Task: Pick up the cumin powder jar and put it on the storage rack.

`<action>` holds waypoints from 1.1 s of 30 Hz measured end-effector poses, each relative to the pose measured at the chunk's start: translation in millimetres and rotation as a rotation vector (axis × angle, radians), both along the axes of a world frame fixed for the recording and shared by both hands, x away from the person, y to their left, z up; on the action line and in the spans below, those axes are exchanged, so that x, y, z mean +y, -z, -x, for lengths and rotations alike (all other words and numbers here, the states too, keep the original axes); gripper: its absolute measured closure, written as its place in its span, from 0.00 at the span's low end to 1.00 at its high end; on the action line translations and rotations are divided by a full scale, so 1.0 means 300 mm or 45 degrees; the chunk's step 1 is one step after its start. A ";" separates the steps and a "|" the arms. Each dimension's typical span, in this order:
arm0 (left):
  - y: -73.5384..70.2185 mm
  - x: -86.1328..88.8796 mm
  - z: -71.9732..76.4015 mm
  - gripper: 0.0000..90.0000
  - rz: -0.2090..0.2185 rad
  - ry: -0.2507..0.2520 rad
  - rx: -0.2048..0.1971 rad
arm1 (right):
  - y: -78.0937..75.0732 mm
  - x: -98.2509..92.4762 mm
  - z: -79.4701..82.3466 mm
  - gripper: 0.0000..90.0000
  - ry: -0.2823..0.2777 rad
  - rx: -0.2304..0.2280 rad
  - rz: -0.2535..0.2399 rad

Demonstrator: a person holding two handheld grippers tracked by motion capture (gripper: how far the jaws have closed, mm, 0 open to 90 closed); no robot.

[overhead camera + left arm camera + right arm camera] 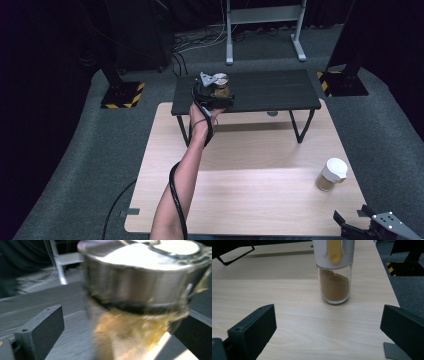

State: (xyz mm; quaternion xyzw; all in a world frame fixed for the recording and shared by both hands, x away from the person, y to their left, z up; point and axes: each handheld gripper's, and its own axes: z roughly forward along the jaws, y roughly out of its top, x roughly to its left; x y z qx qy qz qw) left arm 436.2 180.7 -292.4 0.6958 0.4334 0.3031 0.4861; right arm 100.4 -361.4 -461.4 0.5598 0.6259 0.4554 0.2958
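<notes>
The wooden counter [250, 190] is the largest thing, and a black low shelf [265, 92] stands across its far edge on thin legs. In the high view the left arm [182, 185] reaches from the near edge straight to the far side, almost fully stretched, with a cable wound around the forearm. The hand holds the left tool [216, 92] level at the left part of the shelf top.

At that tool there is a jar with a metal lid [140, 287]. The high view gives only its top, small, on the left part of the shelf. The left gripper view shows much more: the wide silver lid, a dark ring under it and yellow-brown contents behind glass, all blurred. In this view the jar sits between the two black jaws; the left jaw stands clearly away from it, and the right jaw is very close, but the blur does not let me tell if it touches. The tool looks released, its jaws spread wide.

The right tool [372, 227] rests at the near right corner of the counter, with the jaws spread and nothing between them. In front of it, near the right edge, stands a small jar with a white lid [334, 277]. The right gripper view shows brown powder inside and a yellow spoon [334, 251] clipped on the lid, details which the high view does not give.
</notes>
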 end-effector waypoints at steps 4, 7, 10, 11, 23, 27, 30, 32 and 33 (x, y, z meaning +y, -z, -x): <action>-0.002 0.026 0.059 0.00 -0.020 -0.013 -0.021 | 0.002 0.001 0.002 0.00 0.002 -0.005 -0.003; 0.019 0.066 0.133 0.00 -0.016 -0.021 -0.057 | 0.003 0.002 0.003 0.00 0.003 -0.010 -0.007; 0.076 0.119 0.249 0.00 -0.013 -0.024 -0.085 | 0.002 0.006 0.001 0.00 0.002 -0.007 -0.007; 0.076 0.119 0.249 0.00 -0.013 -0.024 -0.085 | 0.003 0.006 0.000 0.00 0.002 -0.012 -0.008; 0.366 0.165 0.592 0.00 -0.078 0.047 0.023 | 0.015 0.011 -0.002 0.00 0.025 -0.048 -0.035; 0.456 0.156 0.653 0.00 -0.096 0.059 0.047 | 0.020 0.009 0.004 0.00 0.030 -0.063 -0.049; 0.553 0.173 0.704 0.00 -0.054 0.060 -0.010 | 0.021 0.011 0.007 0.00 0.033 -0.063 -0.055; 0.601 0.171 0.728 0.00 -0.052 0.040 -0.010 | 0.018 0.016 0.010 0.00 0.042 -0.062 -0.045; 0.618 0.172 0.732 0.00 -0.039 0.029 0.019 | 0.019 0.014 0.012 0.00 0.041 -0.066 -0.057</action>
